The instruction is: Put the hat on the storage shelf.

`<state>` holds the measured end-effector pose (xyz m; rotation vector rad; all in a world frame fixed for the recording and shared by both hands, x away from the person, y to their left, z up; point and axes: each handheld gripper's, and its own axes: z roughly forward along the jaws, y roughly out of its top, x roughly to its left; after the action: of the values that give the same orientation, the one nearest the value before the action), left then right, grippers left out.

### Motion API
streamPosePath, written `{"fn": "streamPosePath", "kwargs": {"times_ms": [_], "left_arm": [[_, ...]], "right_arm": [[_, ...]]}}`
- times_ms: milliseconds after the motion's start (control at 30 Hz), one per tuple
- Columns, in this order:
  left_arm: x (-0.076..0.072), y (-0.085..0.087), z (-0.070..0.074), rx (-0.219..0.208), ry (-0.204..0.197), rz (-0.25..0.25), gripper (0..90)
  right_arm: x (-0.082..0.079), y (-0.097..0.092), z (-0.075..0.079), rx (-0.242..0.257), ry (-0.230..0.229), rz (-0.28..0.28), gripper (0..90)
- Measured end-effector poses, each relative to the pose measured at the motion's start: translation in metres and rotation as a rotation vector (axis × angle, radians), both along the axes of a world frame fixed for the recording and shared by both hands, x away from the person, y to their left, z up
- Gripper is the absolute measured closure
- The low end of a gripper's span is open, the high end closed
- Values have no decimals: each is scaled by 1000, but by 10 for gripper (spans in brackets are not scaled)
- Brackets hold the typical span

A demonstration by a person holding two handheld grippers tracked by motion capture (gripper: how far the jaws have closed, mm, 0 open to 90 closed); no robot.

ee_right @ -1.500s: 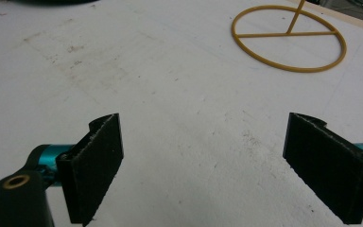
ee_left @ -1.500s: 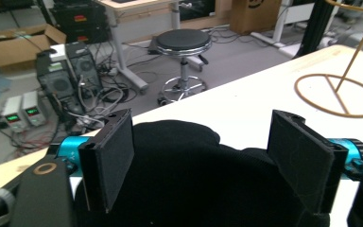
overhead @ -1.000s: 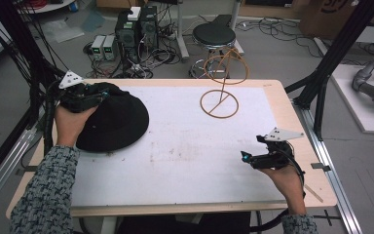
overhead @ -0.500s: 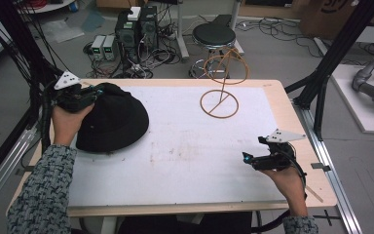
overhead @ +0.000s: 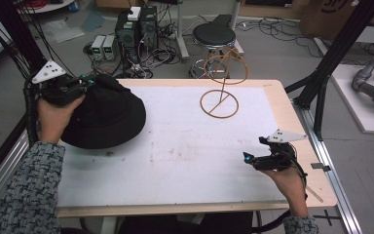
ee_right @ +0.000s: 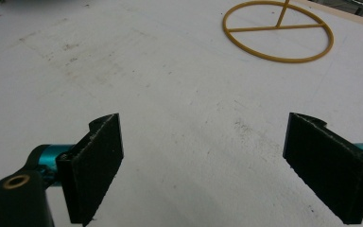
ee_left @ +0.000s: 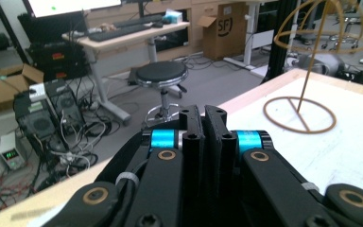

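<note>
Left gripper (overhead: 85, 83): jaws closed, clamped on hat brim at 10 o'clock
Hat (overhead: 107, 114): black, table's left side
Right gripper (overhead: 247, 158): jaws wide apart, empty, 4 o'clock
Wire stand (overhead: 220, 103): 1 o'clock

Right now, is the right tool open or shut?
Open: the right tool has its two black jaws standing wide apart over the bare white table, nothing between them.

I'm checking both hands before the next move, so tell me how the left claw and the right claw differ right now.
The left claw is shut, its jaws nearly together at the brim of the black hat; the right claw stands wide open with nothing between its jaws. The left claw is at the table's far left corner by the hat; the right claw sits low over the bare white surface near the right edge. Both are black with a grey three-cornered plate on top.
</note>
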<state>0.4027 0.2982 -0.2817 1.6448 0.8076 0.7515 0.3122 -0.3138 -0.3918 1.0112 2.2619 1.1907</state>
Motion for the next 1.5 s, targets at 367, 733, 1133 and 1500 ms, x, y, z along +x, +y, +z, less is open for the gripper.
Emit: {"fn": "streamPosePath", "kwargs": {"times_ms": [367,733,1133,1500], "left_arm": [[-5,-5,49,-1,-62,-27,854],[1,-17,80,-26,-108,-56,854],[8,-35,113,-23,-147,-78,854],[23,-64,131,-26,-165,-126,854]], "right_arm": [[0,0,-2,8,5,3,127],[-2,1,-1,8,-8,15,127],[-5,-2,-2,24,-10,10,127],[-8,-3,-3,29,-16,11,127]]}}
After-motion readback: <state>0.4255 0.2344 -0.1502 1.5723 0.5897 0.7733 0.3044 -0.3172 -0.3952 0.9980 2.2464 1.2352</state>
